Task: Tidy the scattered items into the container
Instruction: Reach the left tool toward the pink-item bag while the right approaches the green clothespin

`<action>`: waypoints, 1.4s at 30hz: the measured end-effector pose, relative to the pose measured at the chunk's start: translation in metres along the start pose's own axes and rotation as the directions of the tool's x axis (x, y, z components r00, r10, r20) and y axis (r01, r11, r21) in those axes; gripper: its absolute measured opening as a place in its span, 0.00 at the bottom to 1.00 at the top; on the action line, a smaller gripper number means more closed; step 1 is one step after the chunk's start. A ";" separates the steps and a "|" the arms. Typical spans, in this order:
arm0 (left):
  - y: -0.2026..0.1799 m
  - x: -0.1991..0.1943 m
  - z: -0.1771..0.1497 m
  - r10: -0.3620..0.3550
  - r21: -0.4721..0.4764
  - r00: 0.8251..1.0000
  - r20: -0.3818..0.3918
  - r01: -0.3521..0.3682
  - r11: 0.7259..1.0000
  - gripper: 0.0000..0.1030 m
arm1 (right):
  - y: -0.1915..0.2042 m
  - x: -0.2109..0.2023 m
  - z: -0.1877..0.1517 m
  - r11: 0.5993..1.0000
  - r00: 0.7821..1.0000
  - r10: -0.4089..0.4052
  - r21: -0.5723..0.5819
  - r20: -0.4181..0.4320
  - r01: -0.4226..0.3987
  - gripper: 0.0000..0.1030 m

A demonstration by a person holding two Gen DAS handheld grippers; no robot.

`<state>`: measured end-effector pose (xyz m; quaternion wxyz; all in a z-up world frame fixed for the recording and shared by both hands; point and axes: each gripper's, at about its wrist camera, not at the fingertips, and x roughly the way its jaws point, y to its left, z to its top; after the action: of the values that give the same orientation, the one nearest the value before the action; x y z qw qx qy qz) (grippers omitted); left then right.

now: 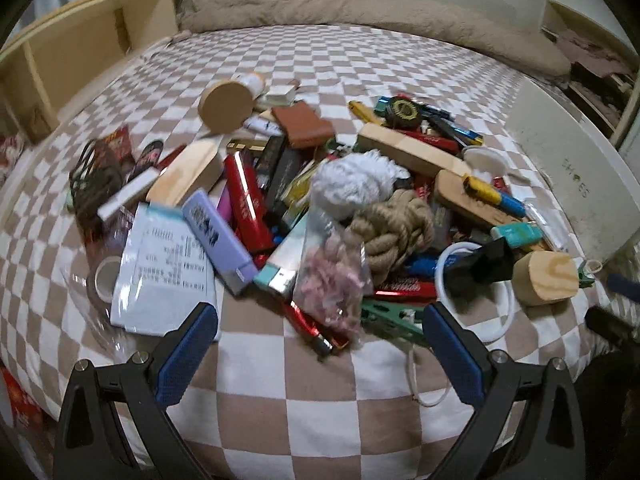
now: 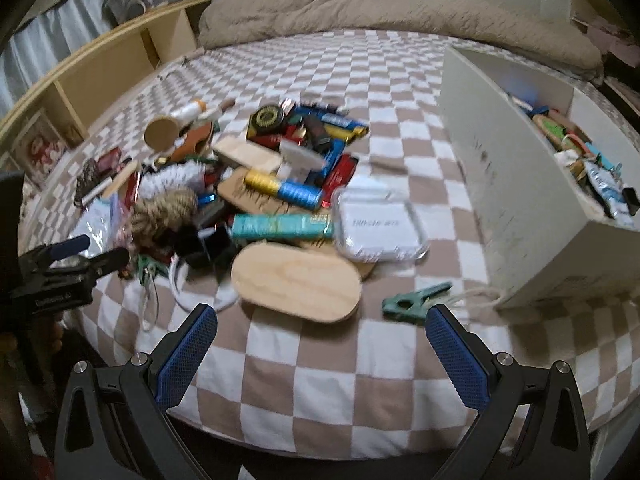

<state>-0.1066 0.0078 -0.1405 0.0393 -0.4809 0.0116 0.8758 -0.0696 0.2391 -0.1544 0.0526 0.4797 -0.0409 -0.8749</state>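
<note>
Right gripper (image 2: 320,344), jaws spread and empty, faces the oval wooden block (image 2: 296,282) lying crosswise just ahead, white box (image 2: 520,208) to its right.

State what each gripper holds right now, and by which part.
Nothing is held. The left gripper and the right gripper are both open and empty above the checkered bedspread.

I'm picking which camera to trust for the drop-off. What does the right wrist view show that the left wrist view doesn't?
Only the right wrist view looks into the white container, already holding items, and shows the green clip beside it. Only the left wrist view shows the printed receipt and purple box. Both share the checkered bedspread, the rope coil and the oval wooden block.
</note>
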 end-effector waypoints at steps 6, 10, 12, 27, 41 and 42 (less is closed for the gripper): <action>-0.003 0.011 -0.015 0.034 -0.033 0.999 -0.031 -0.035 0.999 1.00 | 0.009 0.018 -0.013 1.000 0.999 -0.004 -0.006 -0.034 0.003 1.00; -0.009 0.018 -0.026 0.074 -0.022 0.997 -0.024 -0.074 0.997 1.00 | 0.010 0.029 -0.021 1.000 0.998 0.005 0.016 -0.056 -0.004 1.00; -0.012 0.017 -0.027 0.091 -0.017 0.996 -0.014 -0.091 0.996 1.00 | 0.012 0.033 -0.024 1.000 0.998 -0.006 0.016 -0.059 0.007 1.00; -0.010 0.027 -0.031 0.104 -0.045 0.994 0.034 -0.103 0.994 1.00 | 0.013 0.041 -0.036 1.000 1.000 -0.021 0.009 0.007 0.021 1.00; -0.001 0.001 -0.025 -0.019 -0.126 0.980 0.199 0.045 0.991 0.87 | 0.008 0.037 -0.049 0.994 0.989 -0.012 0.112 0.144 -0.004 1.00; -0.001 0.002 -0.024 -0.026 -0.122 0.979 0.204 0.051 0.991 0.85 | 0.006 0.036 -0.049 0.992 0.989 -0.002 0.121 0.150 -0.016 1.00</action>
<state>-0.0871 0.0078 -0.1548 0.0266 -0.3913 -0.0575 0.9181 -0.0472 0.2277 -0.2104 0.0231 0.4149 -0.0999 -0.9041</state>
